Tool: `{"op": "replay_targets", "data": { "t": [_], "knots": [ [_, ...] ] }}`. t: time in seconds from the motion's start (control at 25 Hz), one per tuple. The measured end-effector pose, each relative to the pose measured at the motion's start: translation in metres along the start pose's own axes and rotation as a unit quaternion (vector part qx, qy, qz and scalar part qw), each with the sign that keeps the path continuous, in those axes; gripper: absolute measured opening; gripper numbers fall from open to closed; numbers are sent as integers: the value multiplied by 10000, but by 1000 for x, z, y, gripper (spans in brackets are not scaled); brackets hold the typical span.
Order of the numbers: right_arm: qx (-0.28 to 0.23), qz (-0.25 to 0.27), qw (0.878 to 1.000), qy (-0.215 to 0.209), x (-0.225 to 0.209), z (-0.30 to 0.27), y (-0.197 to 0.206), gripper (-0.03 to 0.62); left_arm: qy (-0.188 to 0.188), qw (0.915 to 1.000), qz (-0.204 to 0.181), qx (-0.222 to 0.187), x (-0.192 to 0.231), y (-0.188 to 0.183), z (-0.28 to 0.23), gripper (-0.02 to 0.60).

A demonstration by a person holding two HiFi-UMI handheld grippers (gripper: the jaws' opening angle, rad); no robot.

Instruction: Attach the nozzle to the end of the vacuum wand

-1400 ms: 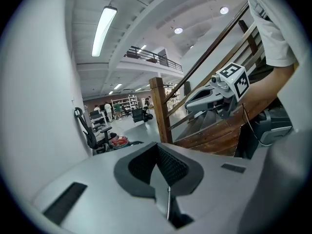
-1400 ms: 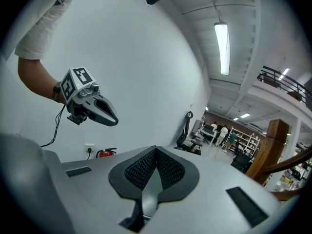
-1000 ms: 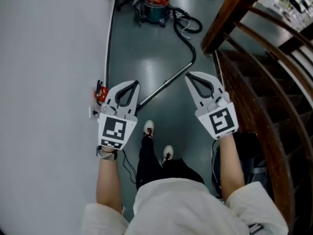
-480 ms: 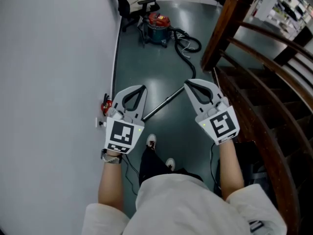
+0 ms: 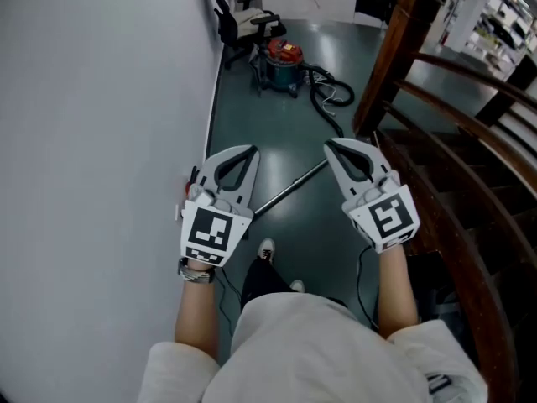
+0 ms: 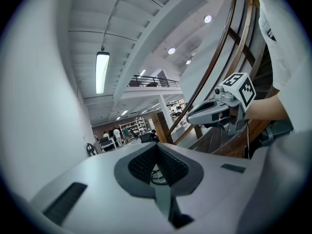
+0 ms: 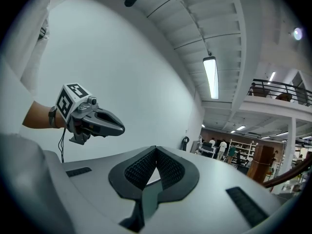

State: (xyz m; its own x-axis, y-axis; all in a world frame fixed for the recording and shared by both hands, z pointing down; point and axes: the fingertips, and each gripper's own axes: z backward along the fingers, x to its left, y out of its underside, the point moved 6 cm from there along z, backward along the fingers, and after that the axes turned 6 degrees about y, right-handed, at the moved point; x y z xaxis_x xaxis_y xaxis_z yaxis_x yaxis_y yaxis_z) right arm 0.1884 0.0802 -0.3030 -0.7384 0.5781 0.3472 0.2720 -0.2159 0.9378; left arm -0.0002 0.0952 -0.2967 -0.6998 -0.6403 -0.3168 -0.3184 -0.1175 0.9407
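In the head view a metal vacuum wand point(image 5: 289, 188) lies on the dark floor, its black hose point(image 5: 329, 101) running to a red-topped canister vacuum point(image 5: 280, 63) at the far end. My left gripper point(image 5: 250, 151) and right gripper point(image 5: 331, 146) are held level at chest height, well above the wand, both shut with nothing in them. Their closed tips show in the left gripper view point(image 6: 156, 145) and the right gripper view point(image 7: 156, 150). No nozzle shows in any view.
A white wall point(image 5: 92, 141) runs along the left. A wooden staircase with a curved handrail point(image 5: 470, 124) stands at the right. Office chairs point(image 5: 243, 19) stand beyond the vacuum. My shoe point(image 5: 266, 249) is on the floor below. People point(image 7: 222, 147) stand far off by shelves.
Both grippers have risen and the head view has tilted up: the vacuum and wand have slid lower in the picture. The red thing by the wall is now hidden behind the left gripper.
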Motion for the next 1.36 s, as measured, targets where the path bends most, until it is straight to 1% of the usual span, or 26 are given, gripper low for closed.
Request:
{"op": "replay_targets", "data": {
  "t": [0.12, 0.32, 0.48, 0.64, 1.08, 1.36],
  "knots": [
    [-18, 40, 10000, -45, 2, 7, -9, 28, -60, 9999, -47, -81, -4, -10, 8, 1],
    [40, 113, 9999, -112, 6, 17, -13, 28, -85, 9999, -112, -66, -13, -15, 18, 2],
    [122, 222, 9996, -159, 9, 20, -11, 26, -86, 9999, -92, -59, -18, -11, 21, 2],
    [172, 221, 9995, -160, 8, 26, -8, 26, -63, 9999, -79, -42, -26, -10, 21, 2],
    [244, 232, 9993, -184, 8, 27, -1, 26, -1, 10000, -92, -13, -26, -9, 18, 2],
    [304, 180, 9992, -201, 11, 29, 5, 26, 24, 10000, 12, 6, -32, -1, 18, 1]
  ]
}}
